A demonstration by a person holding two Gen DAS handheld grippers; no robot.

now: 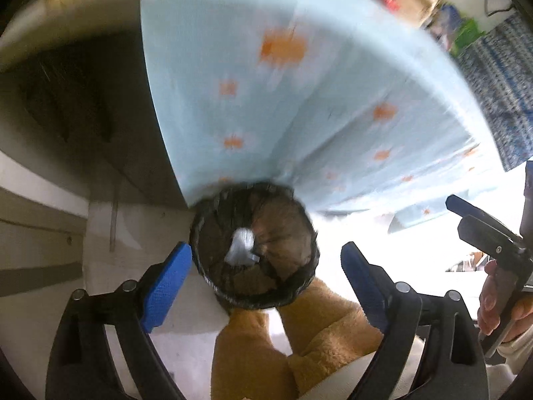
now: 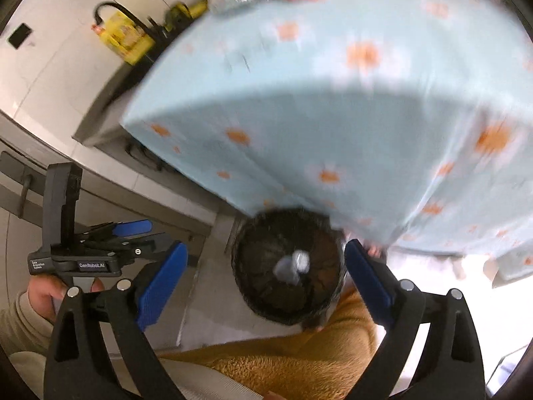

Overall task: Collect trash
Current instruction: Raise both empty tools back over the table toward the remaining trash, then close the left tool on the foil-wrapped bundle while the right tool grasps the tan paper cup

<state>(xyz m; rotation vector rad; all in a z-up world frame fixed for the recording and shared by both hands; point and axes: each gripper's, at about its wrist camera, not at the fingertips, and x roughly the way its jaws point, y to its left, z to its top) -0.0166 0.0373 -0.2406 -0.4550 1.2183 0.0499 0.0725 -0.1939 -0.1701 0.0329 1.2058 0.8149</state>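
A round bin lined with a black bag [image 1: 255, 245] stands on the floor below the table edge, with pale crumpled trash [image 1: 241, 246] lying inside. My left gripper [image 1: 266, 275] is open and empty, its blue pads either side of the bin above it. The bin [image 2: 288, 266] and the trash [image 2: 293, 265] also show in the right wrist view. My right gripper [image 2: 266, 273] is open and empty above the bin. The left gripper [image 2: 100, 243] shows at the left of that view, and the right gripper [image 1: 483, 226] at the right edge of the left wrist view.
A table under a light blue cloth with orange flowers [image 1: 299, 100] overhangs the bin; it also shows in the right wrist view [image 2: 349, 116]. My orange fleece trouser legs [image 1: 283, 340] are below the grippers. Yellow boxes [image 2: 125, 38] and clutter stand on a counter behind.
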